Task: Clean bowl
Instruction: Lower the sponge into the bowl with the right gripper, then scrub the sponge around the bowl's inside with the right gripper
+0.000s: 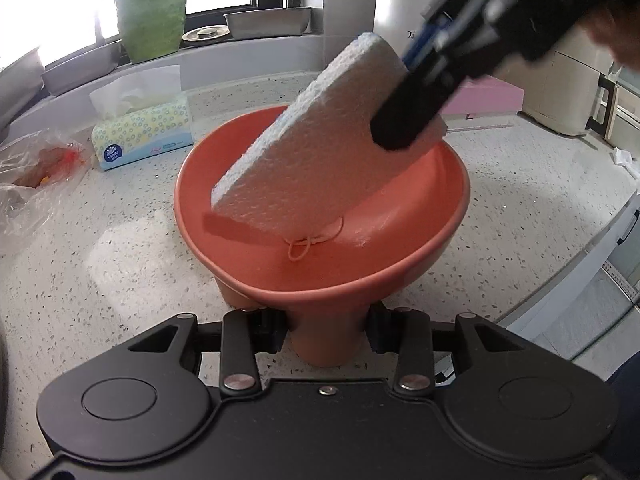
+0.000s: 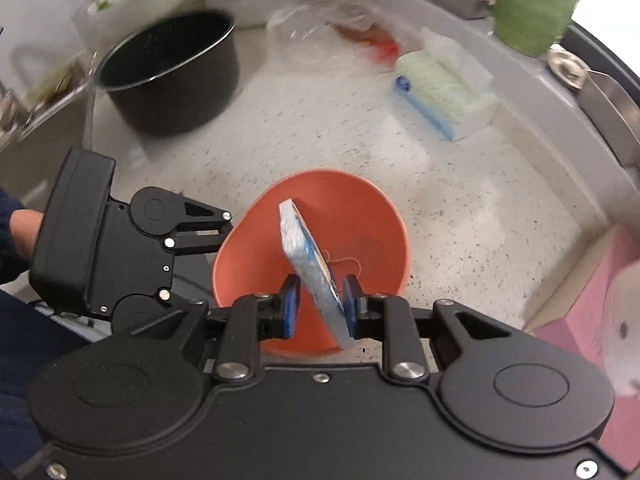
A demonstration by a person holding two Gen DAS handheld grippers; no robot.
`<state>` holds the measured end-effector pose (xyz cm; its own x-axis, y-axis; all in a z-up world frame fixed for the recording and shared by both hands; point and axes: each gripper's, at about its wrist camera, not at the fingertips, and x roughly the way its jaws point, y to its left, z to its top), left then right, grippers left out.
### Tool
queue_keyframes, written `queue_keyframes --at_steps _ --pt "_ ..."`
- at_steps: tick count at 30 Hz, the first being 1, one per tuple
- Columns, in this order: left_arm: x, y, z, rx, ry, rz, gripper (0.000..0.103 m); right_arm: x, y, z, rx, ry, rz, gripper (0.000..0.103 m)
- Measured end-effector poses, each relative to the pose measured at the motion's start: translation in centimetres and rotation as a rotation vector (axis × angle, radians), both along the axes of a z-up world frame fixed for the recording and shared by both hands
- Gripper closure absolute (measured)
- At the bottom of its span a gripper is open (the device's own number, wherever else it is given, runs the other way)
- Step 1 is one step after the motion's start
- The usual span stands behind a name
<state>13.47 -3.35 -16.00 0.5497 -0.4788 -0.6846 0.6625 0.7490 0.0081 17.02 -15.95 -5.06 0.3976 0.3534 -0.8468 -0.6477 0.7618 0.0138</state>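
An orange footed bowl (image 1: 320,280) (image 2: 360,208) stands on the speckled counter. My left gripper (image 1: 326,332) (image 2: 212,258) is shut on its foot, one finger on each side. A white sponge (image 1: 312,152) (image 2: 308,256) with a blue face leans tilted inside the bowl, its lower corner on the bowl's floor. My right gripper (image 2: 320,306) (image 1: 400,128) straddles the sponge's upper end with its jaws open. The right pad touches the sponge and a gap shows at the left pad. A thin orange thread loop (image 1: 308,242) lies on the bowl's floor.
A tissue pack (image 1: 140,136) (image 2: 440,92) and a crumpled plastic bag (image 1: 36,168) lie beyond the bowl. A black pot (image 2: 172,72) stands at the far left. A pink box (image 1: 484,98), a green flowerpot (image 1: 152,12) and steel trays (image 1: 268,22) line the back.
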Motion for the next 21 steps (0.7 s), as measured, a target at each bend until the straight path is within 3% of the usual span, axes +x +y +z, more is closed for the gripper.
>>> queue_keyframes --at_steps 6,8,12,17,21 --pt "0.2 -0.1 0.0 0.003 0.005 0.0 0.065 -1.2 -1.2 -1.1 0.155 -0.094 -0.117 0.077" --pt "0.3 -0.1 0.0 0.003 0.005 0.002 0.065 -1.4 -1.2 -0.8 0.17 -0.127 -0.129 0.09" --pt "0.5 -0.1 0.0 0.014 -0.001 0.001 0.065 -0.7 -1.0 0.9 0.146 -0.094 -0.148 0.092" --pt "0.6 -0.3 0.0 0.02 -0.006 0.002 0.065 4.2 -1.4 3.3 0.219 0.248 -0.256 0.092" --pt "0.5 -0.3 0.0 0.022 -0.007 0.005 0.065 7.0 -2.1 1.4 0.246 0.462 -0.407 0.092"
